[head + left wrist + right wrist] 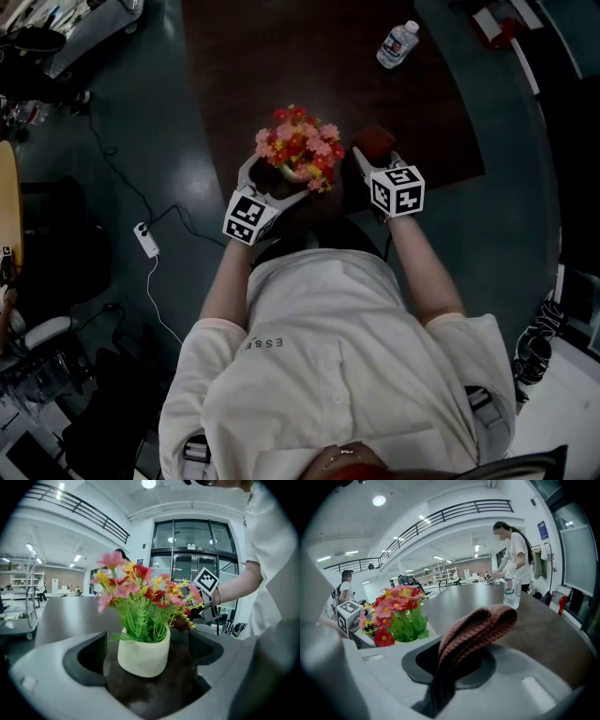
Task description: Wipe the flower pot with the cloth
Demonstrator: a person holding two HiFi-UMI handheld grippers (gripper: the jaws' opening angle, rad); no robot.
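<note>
Readying the wipe: left claw [274, 183] wide around flower pot [143, 656]; right claw [366, 159] clamps cloth [473, 630]; next, probably, cloth onto pot.

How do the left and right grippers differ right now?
The left gripper has its jaws wide apart around the flower pot, with a gap showing on each side; the right gripper is shut on the cloth. The left gripper's pot stands upright on the table; the right gripper's cloth sticks out folded from its jaws. Both grippers sit close to the pot, on opposite sides.
</note>
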